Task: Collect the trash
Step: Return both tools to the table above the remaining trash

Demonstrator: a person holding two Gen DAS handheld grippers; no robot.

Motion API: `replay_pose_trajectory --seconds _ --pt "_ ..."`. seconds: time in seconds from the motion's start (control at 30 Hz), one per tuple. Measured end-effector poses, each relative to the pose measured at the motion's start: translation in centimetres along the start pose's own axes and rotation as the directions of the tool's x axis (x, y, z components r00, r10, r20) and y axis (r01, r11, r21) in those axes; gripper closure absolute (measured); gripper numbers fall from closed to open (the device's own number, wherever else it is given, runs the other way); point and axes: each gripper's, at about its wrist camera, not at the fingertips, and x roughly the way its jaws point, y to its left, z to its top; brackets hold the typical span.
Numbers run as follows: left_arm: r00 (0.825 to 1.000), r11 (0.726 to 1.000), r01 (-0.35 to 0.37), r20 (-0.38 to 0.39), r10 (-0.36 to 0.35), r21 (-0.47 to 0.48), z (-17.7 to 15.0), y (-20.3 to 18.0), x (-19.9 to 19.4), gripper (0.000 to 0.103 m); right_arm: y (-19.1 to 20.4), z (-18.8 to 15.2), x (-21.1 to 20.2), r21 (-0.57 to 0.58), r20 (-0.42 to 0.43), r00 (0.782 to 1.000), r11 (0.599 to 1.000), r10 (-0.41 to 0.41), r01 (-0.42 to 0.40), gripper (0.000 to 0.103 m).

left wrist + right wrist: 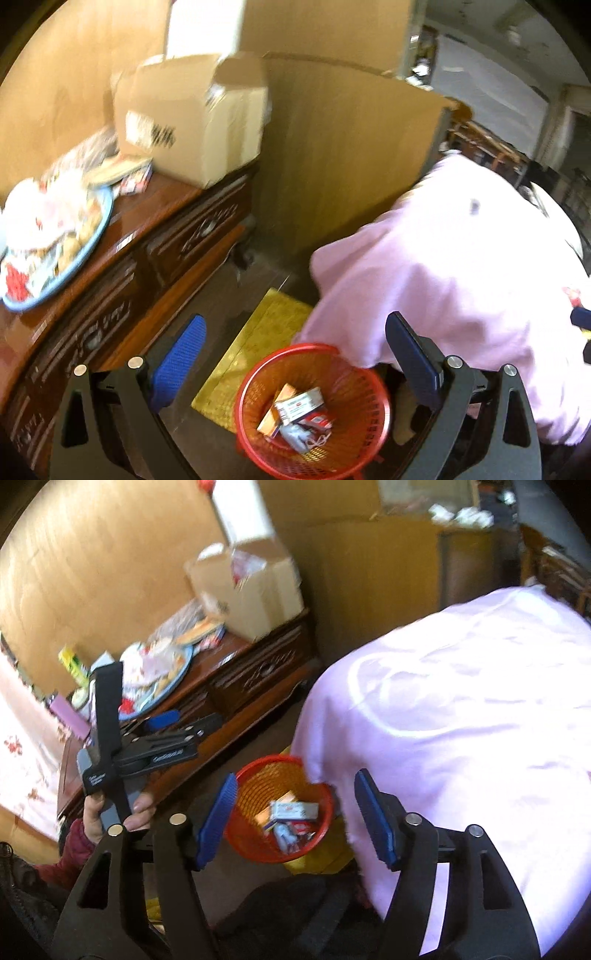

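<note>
A red mesh basket (364, 391) (255, 786) stands on the floor and holds several small boxes and wrappers (299, 404) (293, 810). My left gripper (295, 354) hovers above the basket, open, with nothing between its blue pads. My right gripper (295, 823) also hangs over the basket, jaws apart and empty. In the right wrist view the left gripper (188, 718) shows at the left, held by a hand (96, 819) beside the table. More litter lies heaped on a blue plate (99, 225) (186, 662) on the dark wooden table (155, 206) (236, 653).
A cardboard box (195, 118) (251, 587) sits at the table's far end. A large pink cloth (461, 277) (461, 720) covers something bulky right of the basket. A yellow mat (258, 343) lies under the basket. Wooden panels stand behind.
</note>
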Motion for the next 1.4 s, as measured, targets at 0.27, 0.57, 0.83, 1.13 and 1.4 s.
replay_pose_trajectory --seconds 0.27,0.57,0.83,1.13,1.4 --pt "0.992 0.974 0.118 0.024 -0.125 0.191 0.2 -9.7 -4.2 0.006 -6.4 -4.4 -11.0 0.155 0.258 0.939 0.969 -0.226 0.191 0.007" --pt "0.975 0.882 0.213 -0.042 -0.216 0.420 -0.9 -23.9 -5.0 0.006 -18.7 -10.9 -18.3 0.399 0.281 0.818 0.836 -0.502 0.376 0.007" --pt "0.957 0.782 0.281 -0.100 -0.272 0.556 -1.1 -36.2 -1.6 0.006 -27.7 -15.0 -19.7 0.564 0.164 0.755 0.689 -0.634 0.456 0.007" --pt "0.936 0.724 0.351 -0.196 -0.293 0.593 -1.2 -44.3 4.5 0.006 -33.9 -16.9 -19.5 0.614 0.073 0.672 0.564 -0.737 0.552 0.007" --pt "0.935 0.686 0.354 -0.224 -0.275 0.635 -1.0 -47.9 9.1 0.006 -37.4 -17.3 -17.7 0.648 0.012 0.710 0.546 -0.704 0.530 0.007"
